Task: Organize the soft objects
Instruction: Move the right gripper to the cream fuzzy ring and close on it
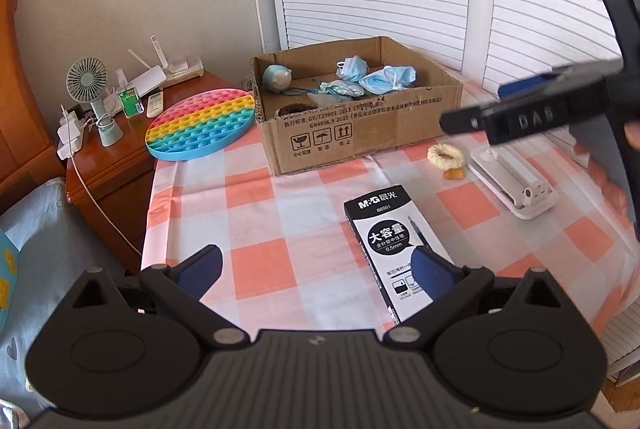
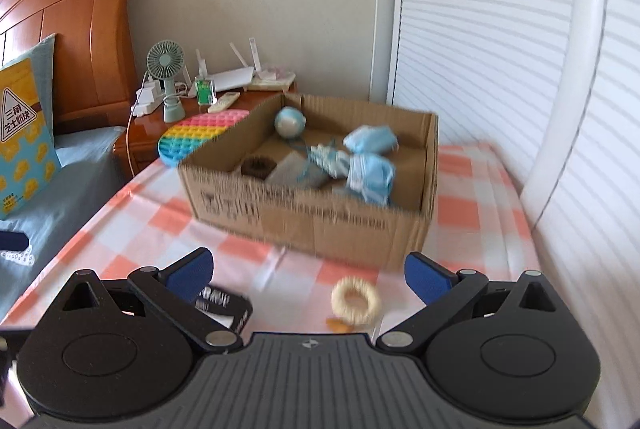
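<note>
A cardboard box (image 1: 360,133) (image 2: 320,217) stands on the checked tablecloth. In it lie crumpled blue face masks (image 1: 386,79) (image 2: 370,165), a pale blue round toy (image 1: 277,76) (image 2: 290,121) and a dark fuzzy ring (image 2: 258,167). A cream fuzzy hair tie (image 1: 445,156) (image 2: 356,300) lies on the cloth in front of the box. My left gripper (image 1: 316,269) is open and empty above the table's near edge. My right gripper (image 2: 308,271) is open and empty, just above and before the hair tie; it shows from the side in the left wrist view (image 1: 520,117).
A black-and-white pen box (image 1: 390,249) (image 2: 224,305) lies by my left gripper. A white stapler-like device (image 1: 514,185) lies at the right. A rainbow pop-it pad (image 1: 202,123) (image 2: 202,133) leans at the box's left. A wooden nightstand (image 1: 112,165) holds a fan and a router. A bed is at the left.
</note>
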Available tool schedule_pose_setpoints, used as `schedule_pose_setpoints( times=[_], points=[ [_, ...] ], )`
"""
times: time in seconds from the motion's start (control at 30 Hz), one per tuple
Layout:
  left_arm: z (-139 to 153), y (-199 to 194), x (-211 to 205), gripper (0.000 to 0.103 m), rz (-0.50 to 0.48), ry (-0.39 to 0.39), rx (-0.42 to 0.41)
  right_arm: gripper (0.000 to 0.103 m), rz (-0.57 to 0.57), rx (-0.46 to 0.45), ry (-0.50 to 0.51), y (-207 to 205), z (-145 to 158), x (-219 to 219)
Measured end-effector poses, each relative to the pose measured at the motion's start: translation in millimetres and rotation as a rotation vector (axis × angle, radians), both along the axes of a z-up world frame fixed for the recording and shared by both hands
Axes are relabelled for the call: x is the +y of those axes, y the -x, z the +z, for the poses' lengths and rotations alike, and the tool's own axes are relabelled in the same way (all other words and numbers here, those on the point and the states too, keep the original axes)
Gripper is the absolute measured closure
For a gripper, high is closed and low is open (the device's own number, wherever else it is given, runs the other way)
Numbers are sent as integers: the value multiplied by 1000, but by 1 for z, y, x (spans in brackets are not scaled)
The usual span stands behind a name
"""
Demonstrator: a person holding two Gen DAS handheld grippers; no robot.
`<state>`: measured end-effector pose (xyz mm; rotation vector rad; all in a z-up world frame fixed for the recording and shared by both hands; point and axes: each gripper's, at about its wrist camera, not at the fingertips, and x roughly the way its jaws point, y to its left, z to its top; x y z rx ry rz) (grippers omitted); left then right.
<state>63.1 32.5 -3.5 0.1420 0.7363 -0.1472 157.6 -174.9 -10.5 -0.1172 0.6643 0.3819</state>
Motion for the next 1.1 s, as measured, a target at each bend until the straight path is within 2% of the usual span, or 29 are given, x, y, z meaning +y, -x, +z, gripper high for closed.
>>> schedule_pose_setpoints(
  times=[0.33,0.8,0.97,1.1],
  points=[
    [-4,1,-6,3,-5,-1,18,0,-18,74,-66,-10,-28,-16],
    [-15,-10,-13,3,-32,-1,52,0,10,312,-81,-92,-61,-9],
    [-18,-9,-14,3,-37,-1,61,0,-11,375,-66,-106,-73,-5],
    [-19,-10,-14,3,-35,1,66,0,13,386,-21,-108,-73,2]
  ],
)
